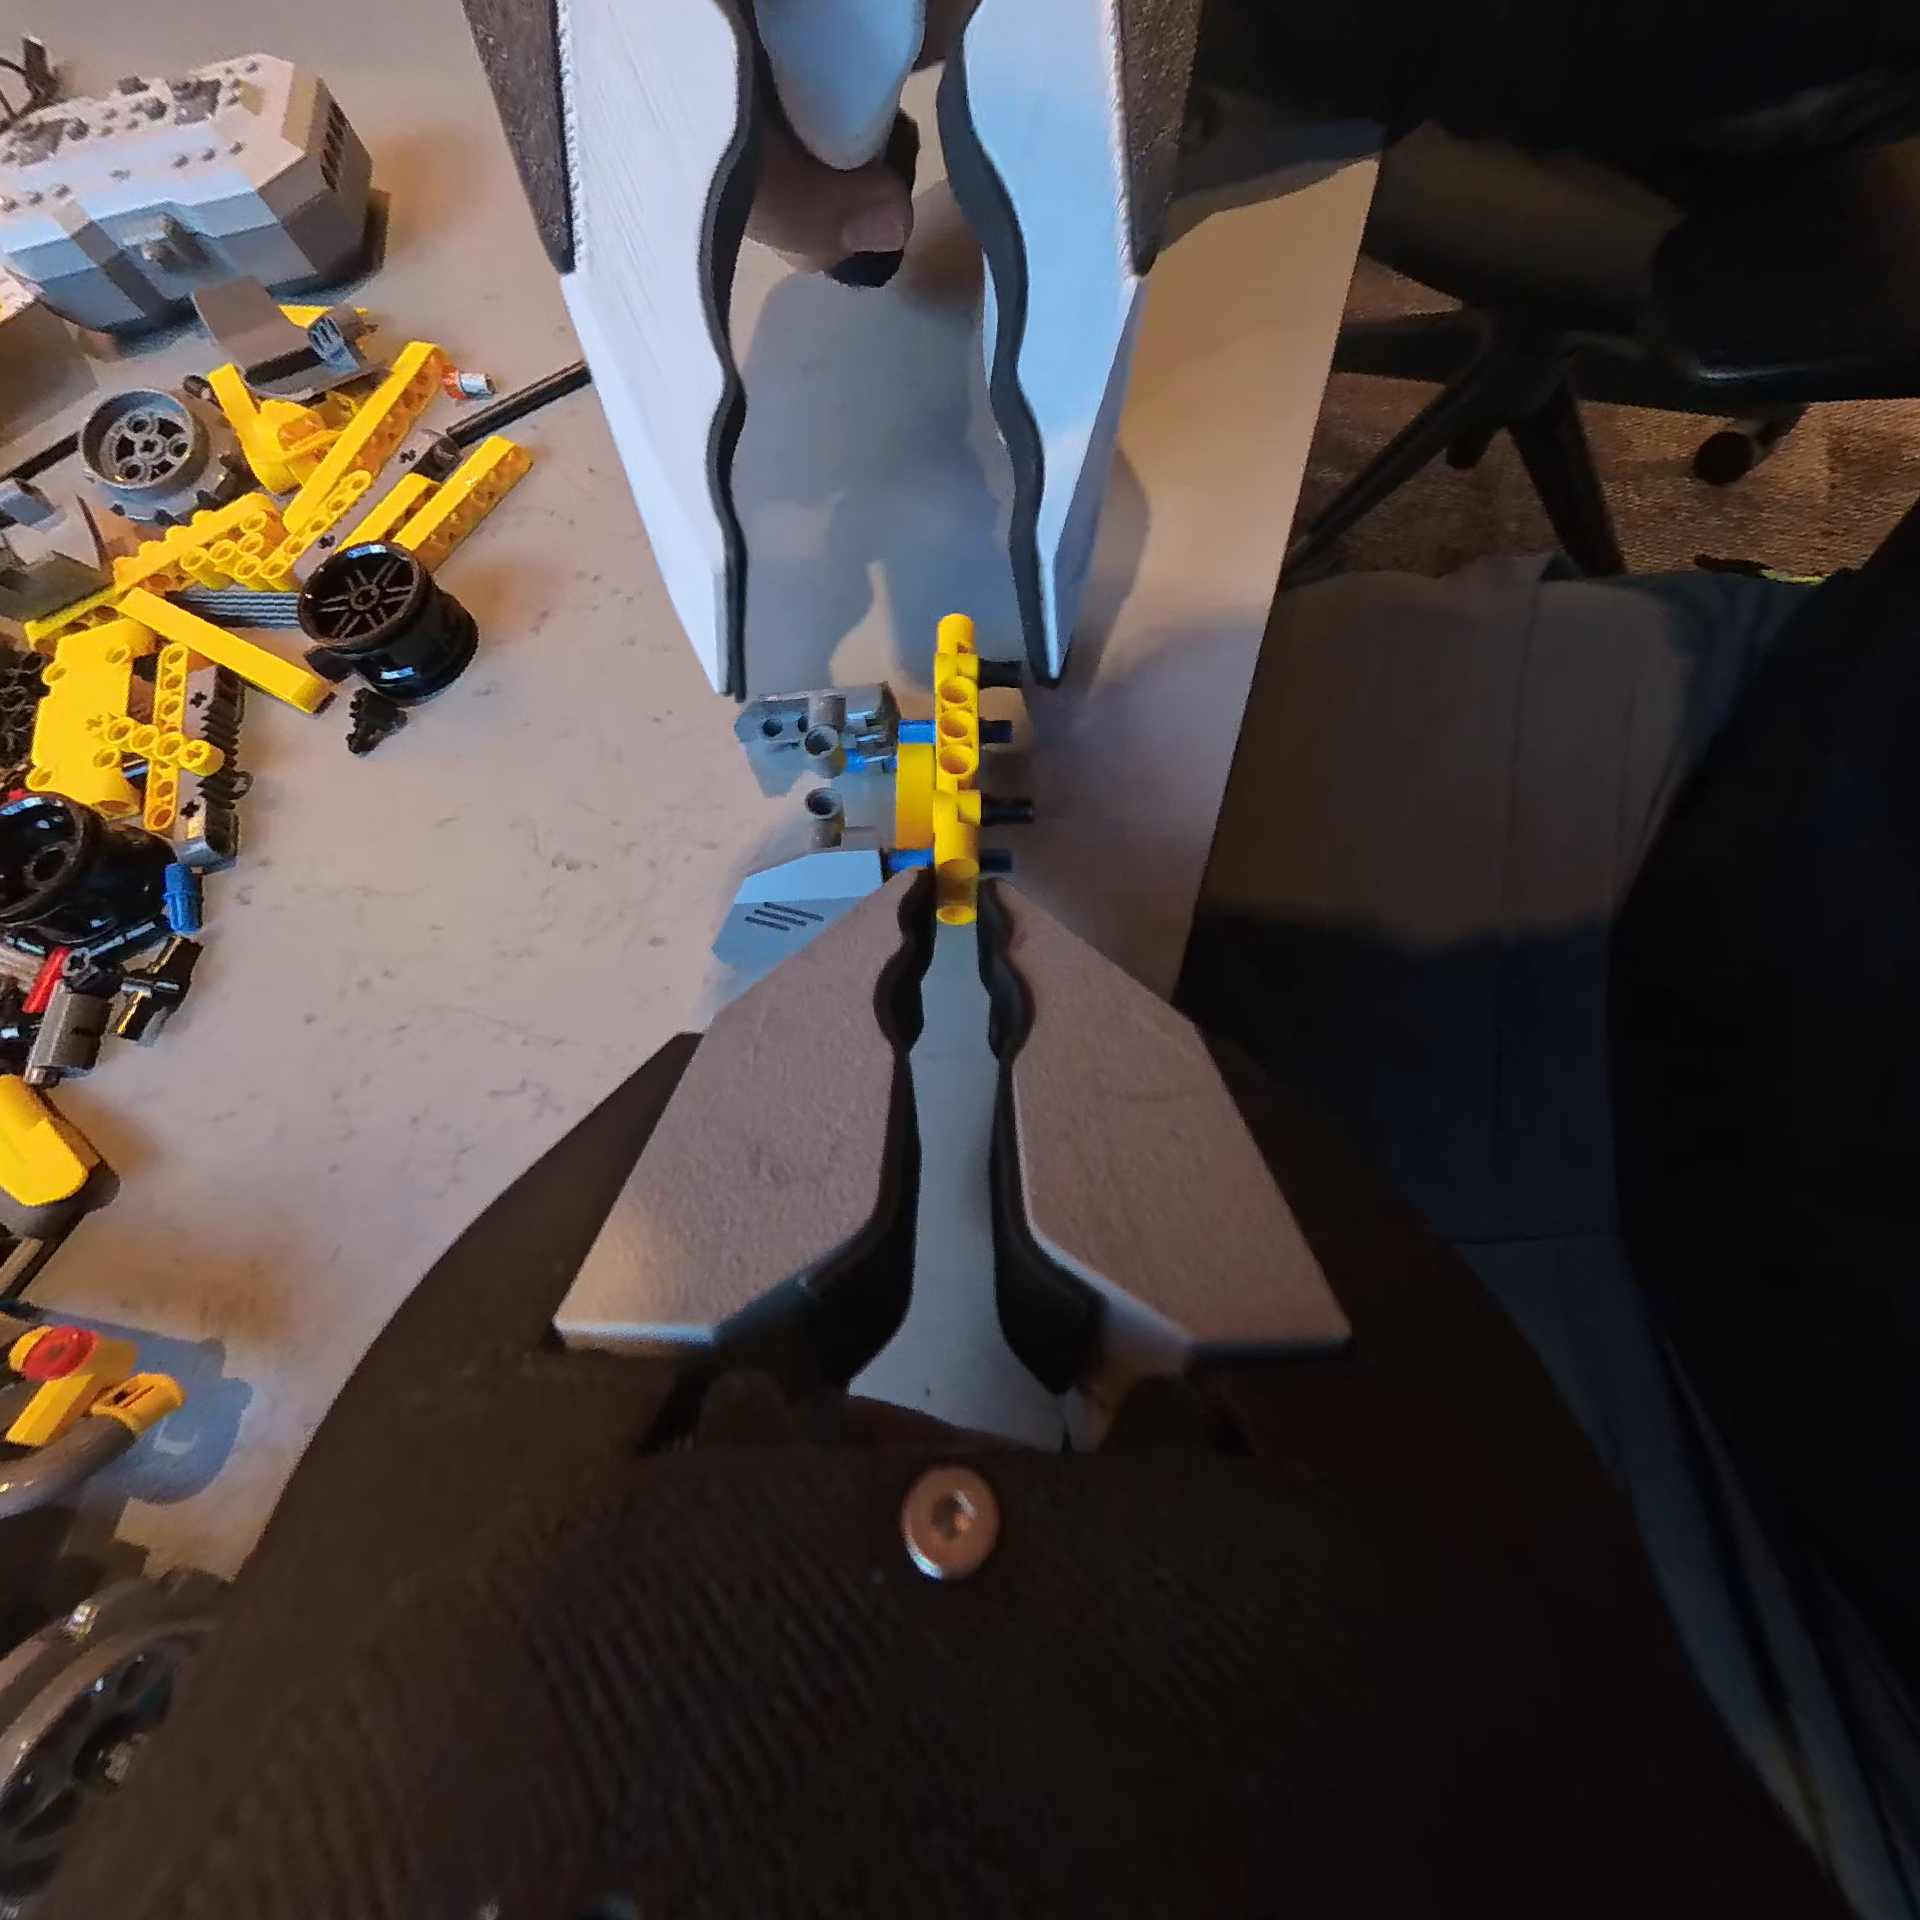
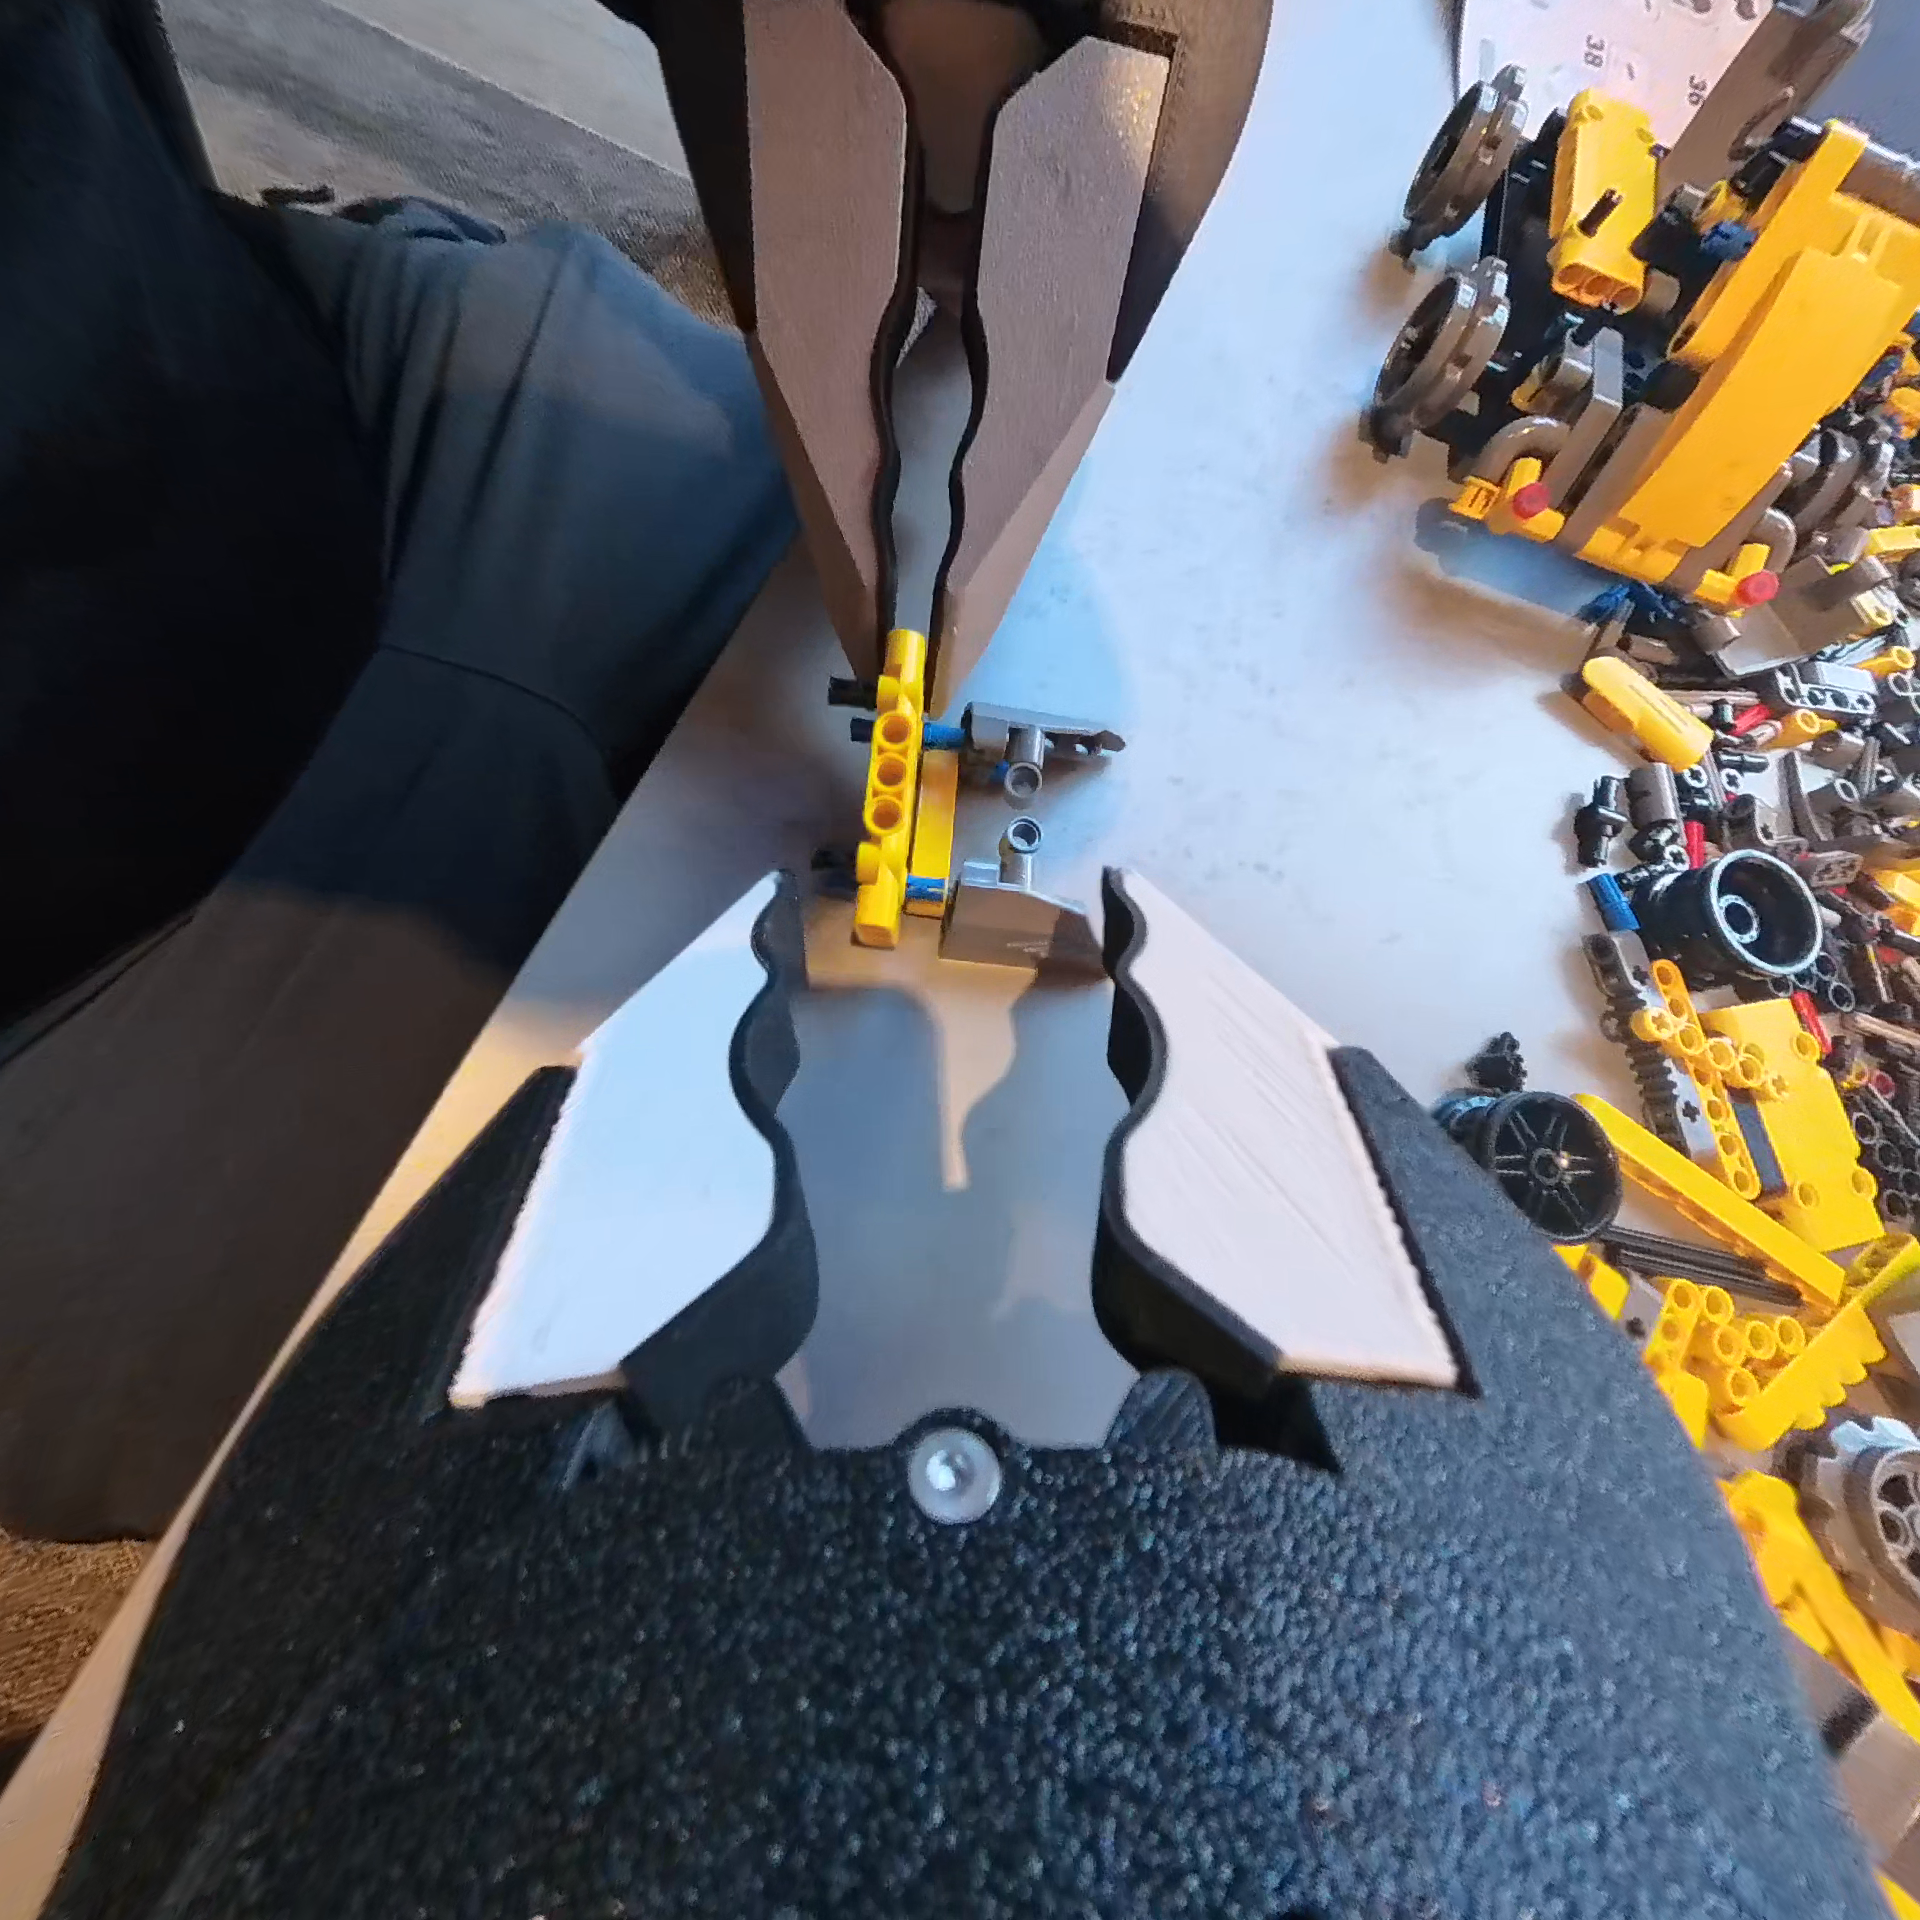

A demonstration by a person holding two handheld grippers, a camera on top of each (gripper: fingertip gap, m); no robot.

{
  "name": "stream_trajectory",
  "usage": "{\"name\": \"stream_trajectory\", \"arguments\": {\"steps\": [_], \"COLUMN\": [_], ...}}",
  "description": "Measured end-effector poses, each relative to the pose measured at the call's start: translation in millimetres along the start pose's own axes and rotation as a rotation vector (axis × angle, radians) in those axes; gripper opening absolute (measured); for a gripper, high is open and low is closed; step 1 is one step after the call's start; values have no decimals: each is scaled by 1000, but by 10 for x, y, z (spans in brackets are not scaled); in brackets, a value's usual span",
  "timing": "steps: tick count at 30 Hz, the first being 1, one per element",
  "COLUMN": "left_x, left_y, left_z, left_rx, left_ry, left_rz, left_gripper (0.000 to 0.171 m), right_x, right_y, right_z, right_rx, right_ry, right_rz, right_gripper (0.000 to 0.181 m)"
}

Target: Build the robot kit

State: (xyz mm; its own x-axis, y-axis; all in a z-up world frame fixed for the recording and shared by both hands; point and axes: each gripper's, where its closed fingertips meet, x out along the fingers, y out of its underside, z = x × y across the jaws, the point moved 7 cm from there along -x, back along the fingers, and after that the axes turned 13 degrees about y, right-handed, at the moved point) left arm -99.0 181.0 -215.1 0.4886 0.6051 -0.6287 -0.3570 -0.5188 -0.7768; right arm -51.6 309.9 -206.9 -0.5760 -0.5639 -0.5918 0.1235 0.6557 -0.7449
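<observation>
Steadiness is best kept with the left gripper (image 1: 954, 894) clamped on the yellow perforated plastic beam (image 1: 956, 764) of the small grey-and-yellow brick assembly (image 2: 971, 810) on the pale counter (image 2: 1247, 727), while the right gripper (image 2: 951, 894), spread wide, is centred around the near grey block (image 2: 1013, 914) before anything is pressed.

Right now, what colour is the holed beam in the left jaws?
Yellow; the holed beam shows best in the left wrist view.

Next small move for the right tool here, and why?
Probably ease the right tool forward a touch: it is open, and the grey panel sits just at its mouth, not yet between the jaws. The left tool is shut on the yellow beam, holding the assembly.
</observation>
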Motion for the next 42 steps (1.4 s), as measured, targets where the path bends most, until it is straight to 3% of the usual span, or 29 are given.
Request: {"name": "stream_trajectory", "arguments": {"steps": [29, 42], "left_x": [-7, -19], "left_y": [4, -7], "left_z": [21, 96], "left_rx": [-32, -122], "left_ry": [-17, 58], "left_rz": [-11, -40], "left_gripper": [6, 6], "right_x": [127, 128], "right_y": [31, 41], "right_z": [-28, -25], "right_rx": [-16, 0], "right_ry": [-90, -116], "right_rz": [23, 2], "right_gripper": [45, 42]}}
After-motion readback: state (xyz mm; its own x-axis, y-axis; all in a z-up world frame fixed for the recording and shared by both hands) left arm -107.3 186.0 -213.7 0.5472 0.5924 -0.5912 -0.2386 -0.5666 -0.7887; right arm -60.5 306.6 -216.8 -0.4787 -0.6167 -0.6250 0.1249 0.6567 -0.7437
